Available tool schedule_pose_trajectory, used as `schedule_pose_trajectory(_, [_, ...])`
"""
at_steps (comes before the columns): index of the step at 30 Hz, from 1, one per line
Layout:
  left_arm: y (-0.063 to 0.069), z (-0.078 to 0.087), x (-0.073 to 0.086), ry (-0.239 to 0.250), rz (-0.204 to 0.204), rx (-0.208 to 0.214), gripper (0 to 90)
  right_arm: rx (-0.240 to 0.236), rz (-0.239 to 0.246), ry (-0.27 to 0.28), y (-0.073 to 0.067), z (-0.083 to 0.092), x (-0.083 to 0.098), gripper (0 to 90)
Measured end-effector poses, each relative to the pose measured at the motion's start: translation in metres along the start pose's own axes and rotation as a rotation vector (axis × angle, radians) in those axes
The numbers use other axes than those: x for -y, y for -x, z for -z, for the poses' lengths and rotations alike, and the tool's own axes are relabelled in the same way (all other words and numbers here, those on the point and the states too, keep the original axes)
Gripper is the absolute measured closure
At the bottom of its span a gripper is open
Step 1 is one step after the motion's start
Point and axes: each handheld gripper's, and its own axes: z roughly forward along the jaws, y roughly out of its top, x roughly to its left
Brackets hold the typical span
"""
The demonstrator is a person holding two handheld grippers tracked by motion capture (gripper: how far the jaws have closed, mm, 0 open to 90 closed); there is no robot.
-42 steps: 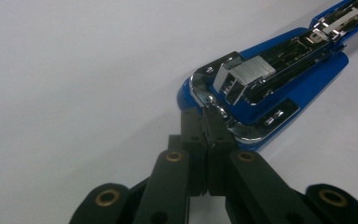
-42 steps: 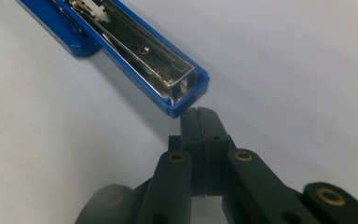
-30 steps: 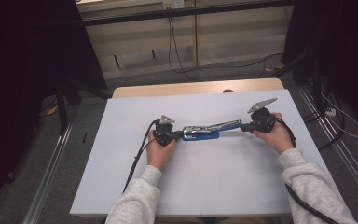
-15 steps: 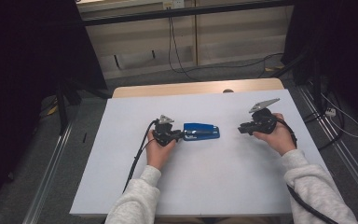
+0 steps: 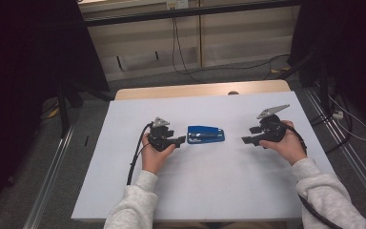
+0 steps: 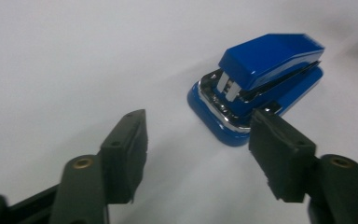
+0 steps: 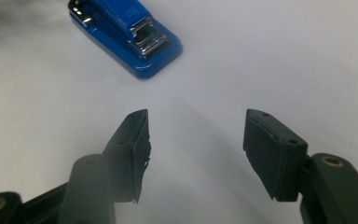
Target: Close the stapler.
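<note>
Jaws of both grippers have just been opening, nothing between them; you should pinch the stiff, glossy stapler (image 5: 206,134) across its narrow sides.

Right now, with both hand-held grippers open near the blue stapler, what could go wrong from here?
1. The left hand-held gripper, whose jaws have just been opening, sits close to the blue stapler with nothing between its jaws; a careless sweep might nudge it across the white table cover.
2. The right hand-held gripper, also just opened and empty, stands farther off; a re-grasp from there could come in off-centre and slip on the glossy shell.
</note>
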Motion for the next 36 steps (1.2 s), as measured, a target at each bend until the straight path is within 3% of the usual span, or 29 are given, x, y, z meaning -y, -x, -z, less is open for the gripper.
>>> schedule_pose_trajectory(6, [0.001,0.017,0.002,0.03,-0.016,0.032,24.0,0.008,-0.038,0.041,-0.01,0.006,0.003,26.8])
schedule_pose_trajectory(10, [-0.001,0.027,0.003,0.046,-0.003,0.035,19.0,-0.002,-0.03,0.035,-0.017,0.007,0.008,23.9])
schedule_pose_trajectory(16, [0.001,0.036,0.003,0.072,-0.02,0.044,15.7,0.004,-0.025,0.045,-0.027,0.015,0.015,19.8])
schedule_pose_trajectory(23, [0.005,0.042,0.003,0.072,-0.052,0.06,11.6,0.007,-0.026,0.05,-0.038,0.023,0.024,17.4])
schedule_pose_trajectory(31, [0.002,0.053,0.007,0.106,-0.049,0.08,9.6,0.005,-0.021,0.054,-0.048,0.031,0.033,16.8])
schedule_pose_trajectory(36, [0.001,0.055,0.009,0.098,-0.06,0.084,8.6,0.005,-0.026,0.056,-0.051,0.033,0.037,16.7])
